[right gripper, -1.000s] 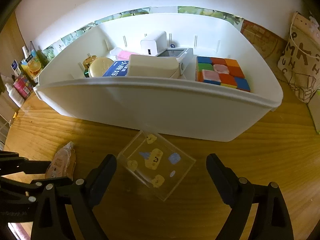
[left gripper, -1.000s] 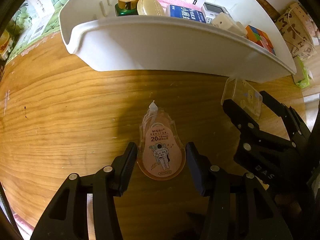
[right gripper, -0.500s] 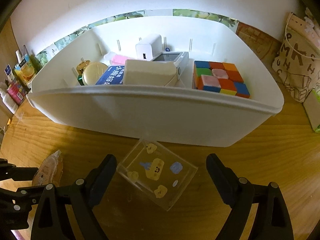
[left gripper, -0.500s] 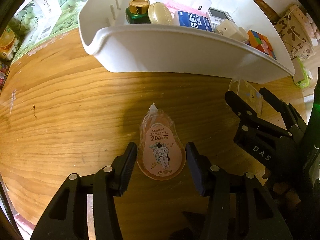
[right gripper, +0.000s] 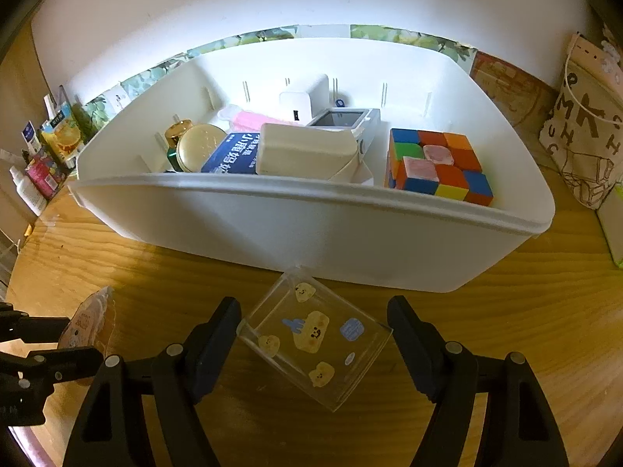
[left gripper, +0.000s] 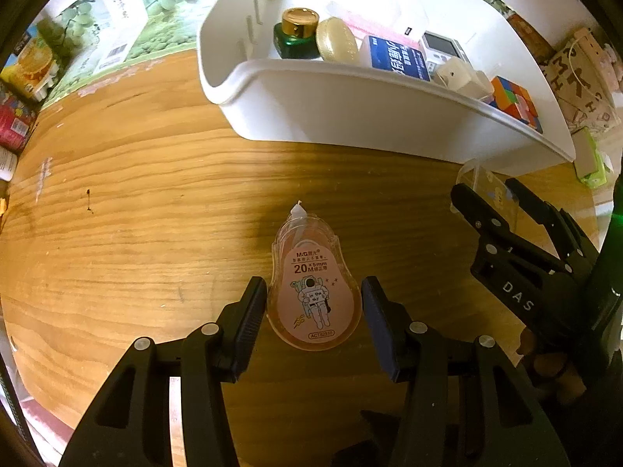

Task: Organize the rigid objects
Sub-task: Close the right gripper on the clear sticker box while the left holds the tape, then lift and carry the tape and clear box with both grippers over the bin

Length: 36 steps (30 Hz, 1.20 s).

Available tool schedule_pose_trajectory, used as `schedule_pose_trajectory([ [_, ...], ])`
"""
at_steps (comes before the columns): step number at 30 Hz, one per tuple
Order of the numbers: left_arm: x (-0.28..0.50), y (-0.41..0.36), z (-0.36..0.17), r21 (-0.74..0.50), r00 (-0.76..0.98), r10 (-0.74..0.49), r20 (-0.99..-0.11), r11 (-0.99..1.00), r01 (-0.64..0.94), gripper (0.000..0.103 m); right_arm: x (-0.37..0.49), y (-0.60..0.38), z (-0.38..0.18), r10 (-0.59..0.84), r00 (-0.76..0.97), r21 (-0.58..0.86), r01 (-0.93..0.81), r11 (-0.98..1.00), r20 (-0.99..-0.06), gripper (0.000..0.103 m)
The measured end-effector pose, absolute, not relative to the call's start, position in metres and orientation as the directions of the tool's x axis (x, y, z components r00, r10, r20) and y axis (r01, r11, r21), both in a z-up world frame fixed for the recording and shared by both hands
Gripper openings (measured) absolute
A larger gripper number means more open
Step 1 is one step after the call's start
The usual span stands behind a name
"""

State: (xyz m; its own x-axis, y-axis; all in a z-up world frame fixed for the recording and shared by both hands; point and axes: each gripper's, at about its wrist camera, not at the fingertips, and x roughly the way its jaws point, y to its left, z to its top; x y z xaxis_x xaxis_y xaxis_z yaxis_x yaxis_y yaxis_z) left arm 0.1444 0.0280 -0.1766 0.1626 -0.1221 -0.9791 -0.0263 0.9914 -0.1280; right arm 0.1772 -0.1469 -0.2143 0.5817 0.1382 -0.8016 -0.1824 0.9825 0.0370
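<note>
An orange correction tape with an astronaut label lies on the wooden table. My left gripper is open with a finger on each side of it, a small gap showing. A clear plastic box with bear stickers lies on the table before the white bin. My right gripper is open around it, its fingers apart from the box sides. The bin holds a colour cube, a blue box, a gold tin and other items. The right gripper also shows in the left wrist view.
A printed cloth bag stands at the right of the bin. Cartons and small bottles stand at the far left by the wall. The bin's front wall rises just beyond both grippers.
Both grippers have drawn back a little from the bin and the bin looks farther. The tape and the clear box stay between the open fingers.
</note>
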Motion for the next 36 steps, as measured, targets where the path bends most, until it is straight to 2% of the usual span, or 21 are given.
schedule_pose_trajectory([
  [23, 0.126, 0.05, -0.127, -0.136, 0.226, -0.091, -0.97, 0.972, -0.191, 0.054, 0.154, -0.122, -0.174, 0.315, 0.552, 0.091, -0.395, 0.914, -0.772, 0.078],
  [24, 0.129, 0.052, -0.137, -0.138, 0.23, -0.091, -0.969, 0.97, -0.198, 0.054, 0.152, -0.121, -0.171, 0.323, 0.554, 0.087, -0.409, 0.909, -0.767, 0.078],
  [36, 0.138, 0.065, -0.113, -0.147, 0.316, -0.07, -0.946, 0.962, -0.228, 0.054, 0.126, -0.101, -0.128, 0.431, 0.622, -0.011, -0.576, 0.817, -0.653, 0.078],
])
